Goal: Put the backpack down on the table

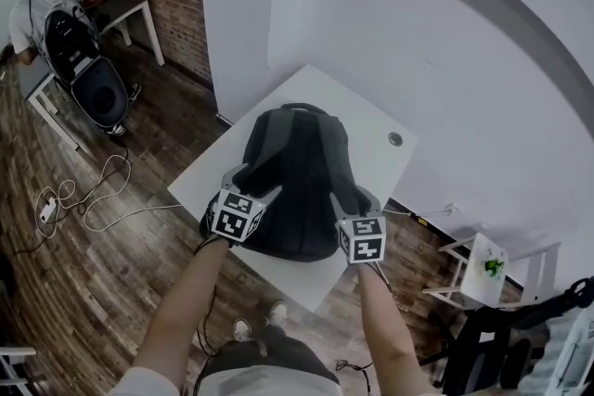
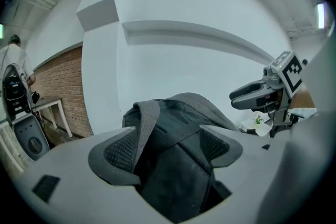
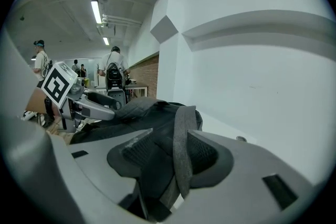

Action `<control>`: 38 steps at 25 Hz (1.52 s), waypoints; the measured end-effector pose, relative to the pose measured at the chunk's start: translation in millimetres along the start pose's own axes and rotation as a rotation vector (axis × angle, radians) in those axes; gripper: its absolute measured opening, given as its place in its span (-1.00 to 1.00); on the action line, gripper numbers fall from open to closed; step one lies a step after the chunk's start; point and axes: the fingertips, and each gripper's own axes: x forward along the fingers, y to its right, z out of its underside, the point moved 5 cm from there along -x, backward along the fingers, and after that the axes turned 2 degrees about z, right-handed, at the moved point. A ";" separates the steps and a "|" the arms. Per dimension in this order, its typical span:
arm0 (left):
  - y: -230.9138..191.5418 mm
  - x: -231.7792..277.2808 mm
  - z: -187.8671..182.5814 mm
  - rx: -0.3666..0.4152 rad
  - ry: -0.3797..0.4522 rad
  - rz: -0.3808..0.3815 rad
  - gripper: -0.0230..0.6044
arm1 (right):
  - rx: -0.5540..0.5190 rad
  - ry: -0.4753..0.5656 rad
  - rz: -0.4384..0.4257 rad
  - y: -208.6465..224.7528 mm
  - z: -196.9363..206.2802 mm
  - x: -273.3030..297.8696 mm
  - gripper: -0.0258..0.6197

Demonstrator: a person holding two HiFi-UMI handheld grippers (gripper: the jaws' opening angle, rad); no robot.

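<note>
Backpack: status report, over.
Left gripper open, right gripper open, straps loose between jaws. Backpack down on table. Nothing in the way.

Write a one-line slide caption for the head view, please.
Black backpack flat on the white table; left gripper and right gripper, jaws open, each straddle a shoulder strap.

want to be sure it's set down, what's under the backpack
The white table: the backpack lies flat across its middle. The tabletop right beneath it is covered, so anything trapped there cannot be seen.
</note>
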 end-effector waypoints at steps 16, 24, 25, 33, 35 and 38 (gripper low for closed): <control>17.3 -71.4 -18.2 -0.028 0.111 -0.113 -0.83 | 0.016 0.036 0.050 -26.6 -16.6 -66.6 -0.75; 33.7 -97.9 -43.5 -0.011 0.187 -0.125 -0.87 | 0.018 0.124 0.051 -29.7 -48.7 -87.4 -0.77; 35.9 -101.6 -47.9 -0.012 0.202 -0.125 -0.87 | 0.017 0.136 0.048 -30.9 -53.2 -90.7 -0.77; 45.8 -140.1 -88.3 -0.007 0.349 -0.122 -0.87 | 0.012 0.279 -0.015 -45.4 -101.2 -118.9 -0.78; 47.6 -150.5 -98.3 0.003 0.384 -0.121 -0.87 | -0.003 0.328 -0.037 -52.1 -117.8 -132.2 -0.78; 51.5 -163.2 -112.1 0.026 0.431 -0.114 -0.87 | -0.015 0.396 -0.064 -60.5 -138.5 -151.4 -0.78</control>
